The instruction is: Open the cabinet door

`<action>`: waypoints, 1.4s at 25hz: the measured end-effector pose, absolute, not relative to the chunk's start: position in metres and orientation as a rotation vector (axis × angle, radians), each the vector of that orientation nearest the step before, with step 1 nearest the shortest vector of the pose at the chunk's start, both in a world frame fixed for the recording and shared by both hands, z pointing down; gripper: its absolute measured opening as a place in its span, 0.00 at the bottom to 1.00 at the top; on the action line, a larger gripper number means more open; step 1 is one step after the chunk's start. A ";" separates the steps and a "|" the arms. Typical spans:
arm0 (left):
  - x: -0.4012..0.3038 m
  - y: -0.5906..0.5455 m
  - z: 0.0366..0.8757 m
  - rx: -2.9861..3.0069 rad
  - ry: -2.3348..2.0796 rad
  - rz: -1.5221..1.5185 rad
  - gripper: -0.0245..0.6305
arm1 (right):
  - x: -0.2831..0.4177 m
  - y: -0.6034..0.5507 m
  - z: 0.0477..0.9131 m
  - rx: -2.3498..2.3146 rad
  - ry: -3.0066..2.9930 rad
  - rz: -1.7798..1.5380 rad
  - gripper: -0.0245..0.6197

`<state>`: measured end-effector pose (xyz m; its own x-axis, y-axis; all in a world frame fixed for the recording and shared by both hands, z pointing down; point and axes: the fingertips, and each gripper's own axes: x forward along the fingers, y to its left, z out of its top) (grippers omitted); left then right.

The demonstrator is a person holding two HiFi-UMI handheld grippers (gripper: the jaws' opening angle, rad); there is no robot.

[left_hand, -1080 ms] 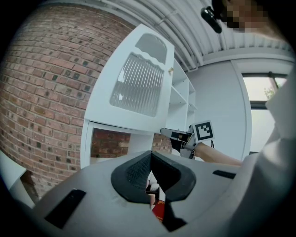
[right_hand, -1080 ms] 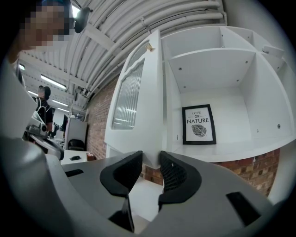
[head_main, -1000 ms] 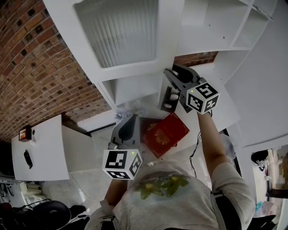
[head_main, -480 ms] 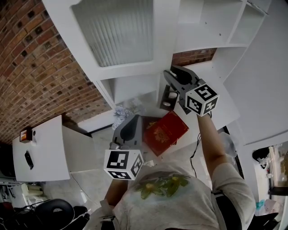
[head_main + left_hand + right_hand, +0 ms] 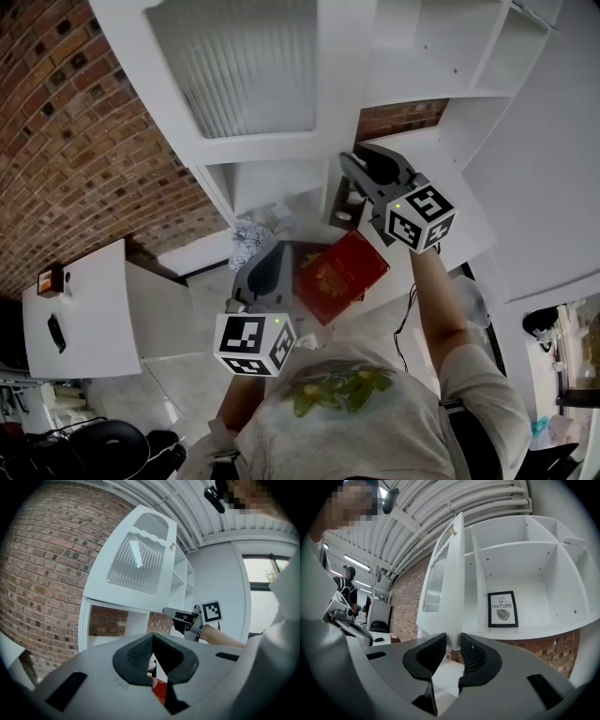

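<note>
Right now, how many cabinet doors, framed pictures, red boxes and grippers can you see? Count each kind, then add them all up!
Cabinet door: 1
Framed picture: 1
Red box: 1
Grippers: 2, the left gripper and the right gripper, its fingers closing with the cabinet door's edge between them
Total: 5

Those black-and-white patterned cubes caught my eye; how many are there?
2. The left cube rides the left gripper, low in the head view; the right cube rides the right gripper, its jaws closing around the cabinet door. No others show.
</note>
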<state>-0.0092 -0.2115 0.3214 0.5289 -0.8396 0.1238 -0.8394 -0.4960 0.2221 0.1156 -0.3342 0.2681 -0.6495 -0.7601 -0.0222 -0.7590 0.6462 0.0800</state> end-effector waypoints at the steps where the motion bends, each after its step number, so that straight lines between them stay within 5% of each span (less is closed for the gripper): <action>1: -0.008 -0.211 0.322 2.516 -1.411 0.000 0.05 | 0.115 -0.333 0.268 1.307 -2.842 -0.129 0.20; 35: 0.017 -0.180 0.348 2.557 -1.285 -0.001 0.05 | 0.102 -0.268 0.267 1.280 -2.889 -0.191 0.16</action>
<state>0.0170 -0.1800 0.3482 0.6045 -0.7871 0.1232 -0.7869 -0.5657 0.2466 0.1018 -0.2681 0.2669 -0.6729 -0.7364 -0.0710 -0.7393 0.6659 0.1004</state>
